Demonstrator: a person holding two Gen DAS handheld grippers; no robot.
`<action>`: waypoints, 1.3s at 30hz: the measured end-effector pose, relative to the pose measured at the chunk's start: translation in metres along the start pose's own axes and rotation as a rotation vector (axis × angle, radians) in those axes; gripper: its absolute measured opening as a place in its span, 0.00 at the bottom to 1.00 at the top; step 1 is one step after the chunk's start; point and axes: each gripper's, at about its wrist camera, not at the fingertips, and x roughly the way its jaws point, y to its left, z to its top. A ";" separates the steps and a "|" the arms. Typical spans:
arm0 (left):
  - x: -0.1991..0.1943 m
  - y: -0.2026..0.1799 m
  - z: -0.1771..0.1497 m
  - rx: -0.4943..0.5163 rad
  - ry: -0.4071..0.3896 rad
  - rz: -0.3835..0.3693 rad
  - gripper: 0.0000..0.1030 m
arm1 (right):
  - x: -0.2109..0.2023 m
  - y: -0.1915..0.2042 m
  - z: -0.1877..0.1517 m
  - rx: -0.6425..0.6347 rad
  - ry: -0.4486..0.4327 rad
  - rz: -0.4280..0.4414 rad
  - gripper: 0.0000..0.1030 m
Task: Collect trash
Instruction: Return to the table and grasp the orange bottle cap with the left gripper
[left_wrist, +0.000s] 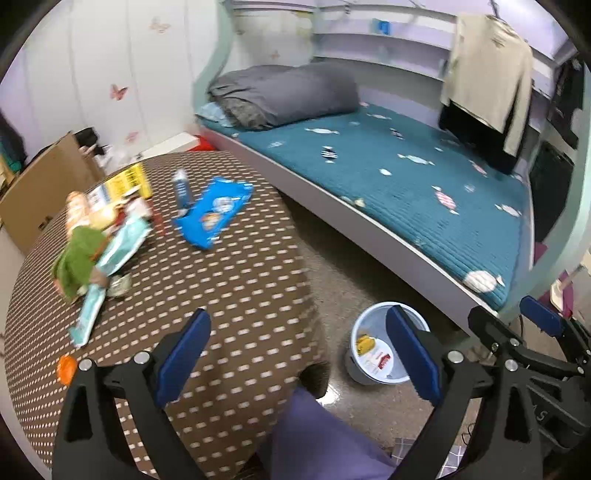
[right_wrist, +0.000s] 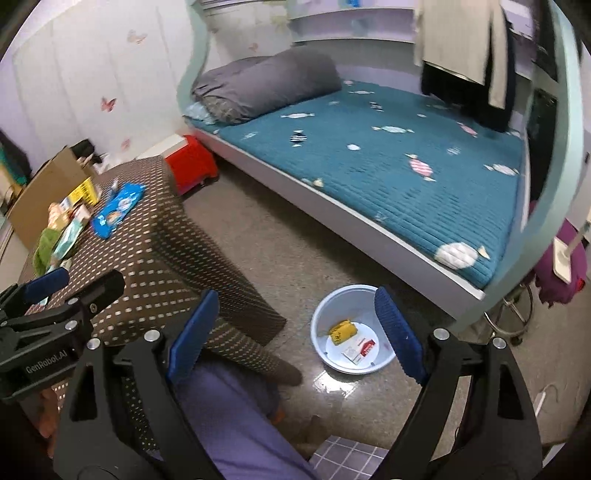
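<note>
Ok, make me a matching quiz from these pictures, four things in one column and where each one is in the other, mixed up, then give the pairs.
Things:
1. blue snack wrapper
2. yellow packet
3. grey duvet
4. red box

Places:
A. on the floor beside the table's far end
B. on the bed
C. in the pale blue basin
D. on the dotted brown tablecloth

Pairs: 1-D, 2-C, 3-B, 4-A
</note>
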 end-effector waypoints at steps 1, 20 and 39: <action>-0.002 0.007 -0.001 -0.016 -0.001 0.008 0.91 | 0.000 0.005 0.000 -0.009 0.001 0.011 0.82; -0.023 0.126 -0.028 -0.226 0.010 0.175 0.91 | 0.010 0.120 -0.002 -0.196 0.021 0.192 0.83; -0.016 0.200 -0.067 -0.324 0.055 0.216 0.73 | 0.026 0.189 -0.015 -0.343 0.067 0.247 0.83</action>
